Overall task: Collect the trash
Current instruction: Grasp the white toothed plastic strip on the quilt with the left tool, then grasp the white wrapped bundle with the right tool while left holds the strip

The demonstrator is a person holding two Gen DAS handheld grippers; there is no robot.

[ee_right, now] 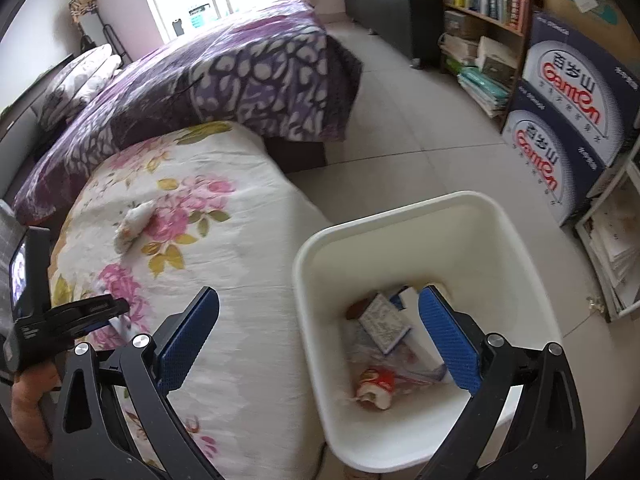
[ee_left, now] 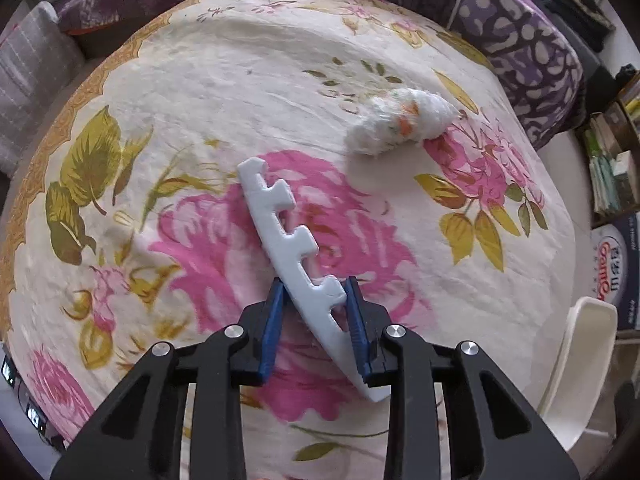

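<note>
My left gripper [ee_left: 314,286] is shut on a long white foam strip [ee_left: 286,236] with notched teeth, over the floral bedspread [ee_left: 200,100]. A crumpled white tissue wad [ee_left: 400,120] lies on the bed beyond it, up and to the right; it also shows in the right wrist view [ee_right: 134,222]. My right gripper [ee_right: 320,312] is open and empty above the rim of a white trash bin [ee_right: 400,216] beside the bed. The bin holds an apple core [ee_right: 376,388], a small box [ee_right: 384,322] and wrappers. The left gripper shows at the left in the right wrist view [ee_right: 108,308].
A purple patterned quilt [ee_right: 240,76] is piled at the head of the bed. The bin's rim shows at right in the left wrist view [ee_left: 576,360]. Stacked cartons [ee_right: 568,108], a bookshelf [ee_right: 488,4] and a tiled floor [ee_right: 420,132] lie to the right.
</note>
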